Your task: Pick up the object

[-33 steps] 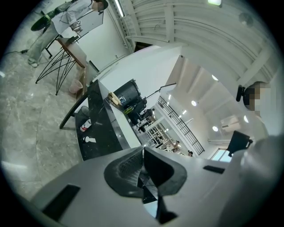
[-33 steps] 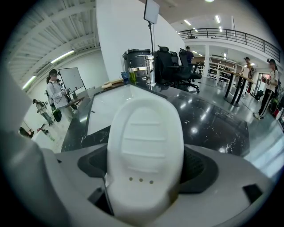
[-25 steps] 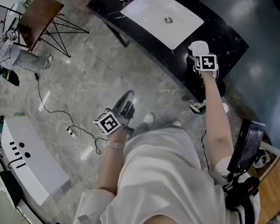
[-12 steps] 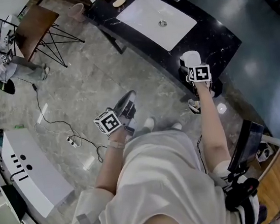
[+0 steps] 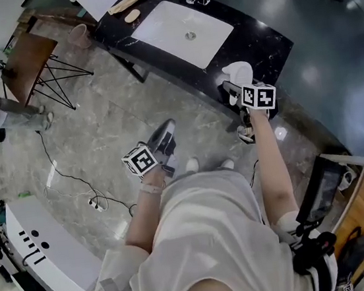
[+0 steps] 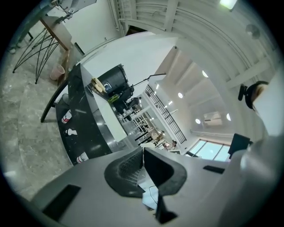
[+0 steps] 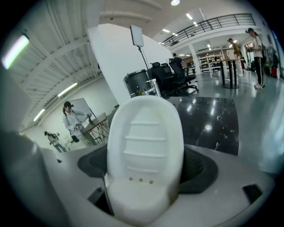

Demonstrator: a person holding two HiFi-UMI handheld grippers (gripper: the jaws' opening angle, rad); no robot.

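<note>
Counter (image 5: pixel 268 40) edge by dish (image 5: pixel 239 73) | right claw (image 7: pixel 146 166) pinching it | left claw (image 6: pixel 143 159) pressed together above open floor (image 5: pixel 100 132)

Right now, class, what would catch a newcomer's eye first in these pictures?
The white ridged object clamped in the right tool, by the near edge of the black counter. Next, the white sink set into that counter, further along. The left tool hangs shut and empty over the marble floor.
</note>
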